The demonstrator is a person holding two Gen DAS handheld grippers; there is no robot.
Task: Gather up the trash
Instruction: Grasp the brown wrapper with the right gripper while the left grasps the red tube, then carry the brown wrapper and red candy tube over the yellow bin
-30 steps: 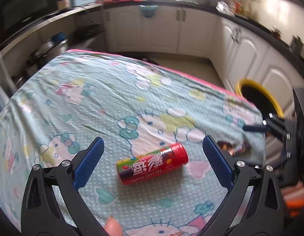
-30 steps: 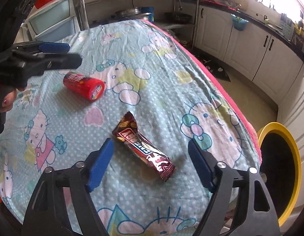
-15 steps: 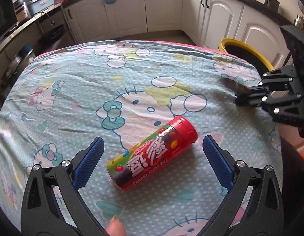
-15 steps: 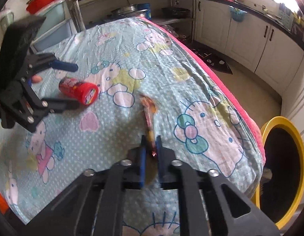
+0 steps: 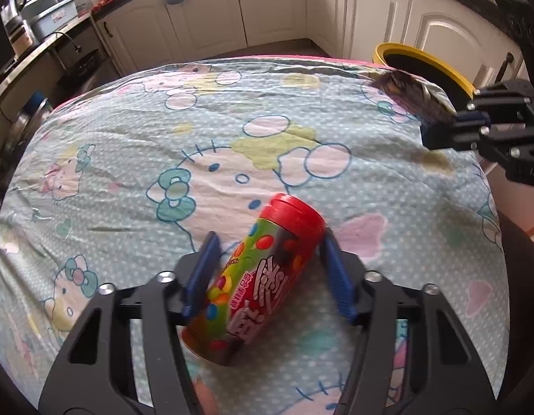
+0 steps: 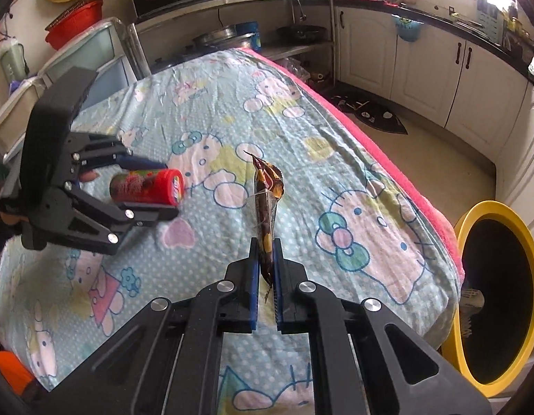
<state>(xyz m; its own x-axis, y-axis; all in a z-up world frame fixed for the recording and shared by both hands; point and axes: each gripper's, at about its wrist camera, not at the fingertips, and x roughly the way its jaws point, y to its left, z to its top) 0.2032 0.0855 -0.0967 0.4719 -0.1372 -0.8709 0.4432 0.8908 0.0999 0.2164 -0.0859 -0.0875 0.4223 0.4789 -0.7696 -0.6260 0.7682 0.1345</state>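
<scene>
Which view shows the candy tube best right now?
Left wrist: the candy tube fills the frame between the left tool's blue fingers, label and red cap clear. Right wrist shows it small, side-on, partly hidden by that tool.

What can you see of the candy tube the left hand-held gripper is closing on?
The candy tube is a cylinder with a red cap and a glossy printed wrap showing coloured candies and white lettering. It lies on its side on the cartoon-print tablecloth, cap pointing away from the left hand-held gripper, whose blue pads flank it; full contact can't be confirmed.
</scene>
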